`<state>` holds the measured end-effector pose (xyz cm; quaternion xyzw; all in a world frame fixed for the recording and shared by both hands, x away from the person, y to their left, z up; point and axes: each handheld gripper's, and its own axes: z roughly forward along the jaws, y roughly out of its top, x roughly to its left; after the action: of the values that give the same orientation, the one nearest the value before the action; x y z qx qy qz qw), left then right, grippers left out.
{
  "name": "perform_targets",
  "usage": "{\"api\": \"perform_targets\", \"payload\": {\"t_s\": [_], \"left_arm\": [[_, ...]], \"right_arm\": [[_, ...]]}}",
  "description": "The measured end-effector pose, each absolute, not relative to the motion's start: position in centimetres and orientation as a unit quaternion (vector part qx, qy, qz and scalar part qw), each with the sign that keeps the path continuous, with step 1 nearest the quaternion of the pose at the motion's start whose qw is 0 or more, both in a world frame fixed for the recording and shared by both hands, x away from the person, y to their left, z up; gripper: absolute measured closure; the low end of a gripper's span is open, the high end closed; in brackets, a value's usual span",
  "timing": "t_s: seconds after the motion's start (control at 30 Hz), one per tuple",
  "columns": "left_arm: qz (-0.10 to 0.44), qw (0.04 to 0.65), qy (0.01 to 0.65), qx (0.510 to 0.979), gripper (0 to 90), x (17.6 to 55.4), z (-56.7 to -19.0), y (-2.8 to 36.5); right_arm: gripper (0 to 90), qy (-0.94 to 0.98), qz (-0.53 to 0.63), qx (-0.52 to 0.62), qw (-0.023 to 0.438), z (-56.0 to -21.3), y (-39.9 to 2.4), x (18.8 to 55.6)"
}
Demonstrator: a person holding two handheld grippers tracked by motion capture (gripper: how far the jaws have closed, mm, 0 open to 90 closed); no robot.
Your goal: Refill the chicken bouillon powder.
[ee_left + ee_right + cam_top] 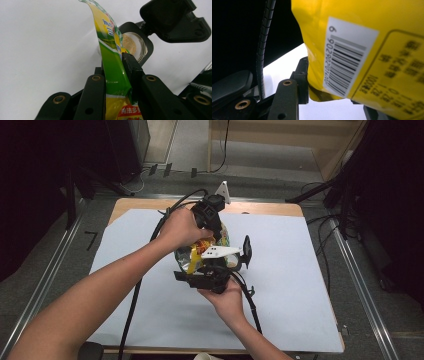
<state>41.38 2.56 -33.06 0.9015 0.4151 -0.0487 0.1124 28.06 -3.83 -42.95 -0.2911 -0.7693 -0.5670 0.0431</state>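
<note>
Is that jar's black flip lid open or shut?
Open: the jar shows pale powder through its mouth, and its black flip lid is swung back.

Barcode "6902..." on yellow pouch (362,50)

Yellow barcoded pouch (367,50), black gripper (329,100) beneath

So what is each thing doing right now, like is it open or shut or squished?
Yellow and green packet: top open and curled over, pinched between the left claw's jaws.
Left claw: shut on the packet.
Right claw: the packet's barcode end sits between its jaws; I cannot tell if it squeezes.
Jar: open, black flip lid swung back, pale powder inside.
White sheet: flat on the table.
</note>
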Motion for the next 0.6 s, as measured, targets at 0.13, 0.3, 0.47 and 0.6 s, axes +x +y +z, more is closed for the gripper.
{"api": "perform_targets", "payload": {"t_s": [0.13, 0.3, 0.47, 0.6], "left_arm": [[-0.051, 0.111, 0.415, 0.902, 81.3, 41.40, -32.99, 2.58], [-0.052, 0.113, 0.414, 0.902, 81.4, 41.40, -32.94, 2.59], [-0.054, 0.115, 0.414, 0.901, 81.8, 41.41, -32.92, 2.63], [-0.054, 0.116, 0.414, 0.901, 81.8, 41.42, -32.99, 2.60]], "right_arm": [[61.6, -0.771, -0.565, -0.291, 0.043, -42.92, -3.76, 28.05], [61.6, -0.771, -0.565, -0.290, 0.042, -42.89, -3.76, 28.08], [61.7, -0.772, -0.564, -0.289, 0.040, -42.92, -3.73, 28.10], [61.7, -0.773, -0.563, -0.291, 0.041, -42.93, -3.71, 28.08]]}}
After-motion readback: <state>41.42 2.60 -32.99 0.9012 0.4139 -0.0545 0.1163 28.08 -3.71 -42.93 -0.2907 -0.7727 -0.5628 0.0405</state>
